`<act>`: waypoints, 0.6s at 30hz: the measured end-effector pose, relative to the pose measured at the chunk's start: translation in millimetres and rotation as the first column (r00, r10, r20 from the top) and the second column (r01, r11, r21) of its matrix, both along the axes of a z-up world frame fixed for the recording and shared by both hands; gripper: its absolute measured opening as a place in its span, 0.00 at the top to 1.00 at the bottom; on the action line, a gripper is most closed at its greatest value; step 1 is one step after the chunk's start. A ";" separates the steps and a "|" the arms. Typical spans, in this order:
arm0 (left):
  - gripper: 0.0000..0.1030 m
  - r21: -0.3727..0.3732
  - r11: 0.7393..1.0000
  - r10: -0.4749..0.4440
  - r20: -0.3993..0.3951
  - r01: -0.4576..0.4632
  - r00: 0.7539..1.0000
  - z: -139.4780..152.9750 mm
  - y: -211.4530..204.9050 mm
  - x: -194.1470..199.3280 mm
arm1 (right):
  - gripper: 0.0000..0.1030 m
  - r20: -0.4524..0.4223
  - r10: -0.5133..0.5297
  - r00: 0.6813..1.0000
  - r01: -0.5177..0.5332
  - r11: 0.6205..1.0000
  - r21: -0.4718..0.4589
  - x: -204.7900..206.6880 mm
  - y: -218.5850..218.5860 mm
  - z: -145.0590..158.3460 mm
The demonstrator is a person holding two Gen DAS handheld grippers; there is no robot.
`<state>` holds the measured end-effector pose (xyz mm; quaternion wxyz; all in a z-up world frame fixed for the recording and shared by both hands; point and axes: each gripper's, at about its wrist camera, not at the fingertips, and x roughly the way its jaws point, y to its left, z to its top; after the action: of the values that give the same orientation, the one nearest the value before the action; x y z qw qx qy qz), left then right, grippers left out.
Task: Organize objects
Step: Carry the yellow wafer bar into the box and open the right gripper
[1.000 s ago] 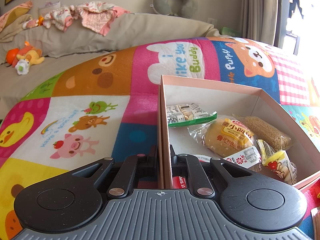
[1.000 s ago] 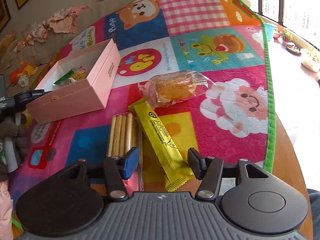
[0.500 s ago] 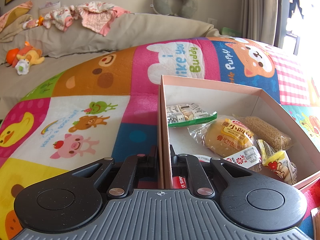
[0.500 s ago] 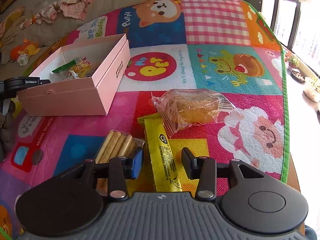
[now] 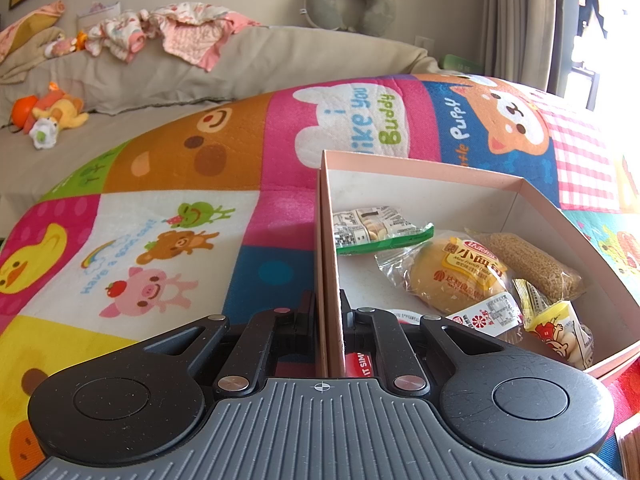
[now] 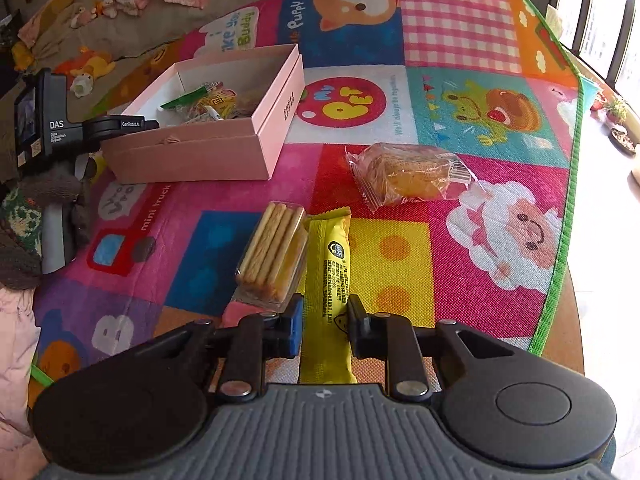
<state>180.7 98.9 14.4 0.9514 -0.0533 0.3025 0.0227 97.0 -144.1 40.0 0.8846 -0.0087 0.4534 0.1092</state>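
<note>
Two fingers of our right gripper (image 6: 325, 322) were wide apart a moment ago. Now they have come in close on each side of the yellow snack stick (image 6: 329, 280), and they look like they touch it. We think the squeeze is almost done, so the lift to the pink box (image 6: 224, 120) can come soon. The biscuit pack (image 6: 272, 254) lies just past our left finger. The wrapped cake (image 6: 408, 172) lies farther ahead. Our left gripper (image 5: 328, 312) has not moved. Its fingers are clenched on the box wall, holding it steady, low and level.
</note>
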 end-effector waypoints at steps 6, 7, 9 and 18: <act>0.89 -0.001 1.000 -0.001 0.000 0.001 1.000 -0.1 -0.1 -0.1 | 0.79 0.124 0.071 0.990 -0.074 0.997 0.017 -2.4 18.5 60.6; 0.89 -0.001 1.000 0.000 0.000 0.000 1.000 -0.1 -0.1 -0.1 | 0.79 0.144 0.082 0.986 -0.087 0.996 0.025 0.4 22.2 69.8; 0.89 -0.001 1.000 0.000 0.000 0.000 1.000 -0.1 -0.1 -0.1 | 0.79 0.179 0.101 0.979 -0.110 0.993 0.042 8.7 30.9 86.6; 0.89 -0.010 1.000 -0.003 -0.003 0.003 1.000 -0.9 -0.5 -0.5 | 0.79 0.148 0.135 0.980 -0.153 0.981 0.117 97.6 96.1 88.2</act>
<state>180.2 98.3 13.4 0.9507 -0.0578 0.3041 0.0199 194.6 -48.0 128.2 0.9025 0.0074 0.3808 0.2010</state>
